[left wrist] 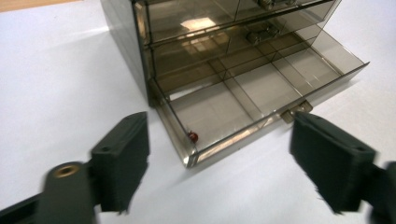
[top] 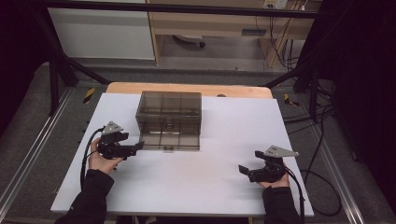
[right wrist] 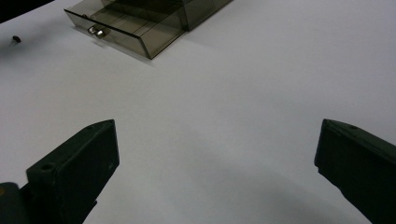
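On white table (top: 187,186), unlabelled smoky drawer box (top: 169,112)

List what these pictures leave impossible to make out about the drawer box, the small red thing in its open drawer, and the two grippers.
- Small red thing in the open drawer: left gripper view, too small to identify.
- Upper drawers of the smoky box: tinted walls and glare hide any contents in the high view.
- Box top: cut off by the upper edge, left gripper view.
- Left gripper and right gripper: their jaw tips look small and dark in the high view.
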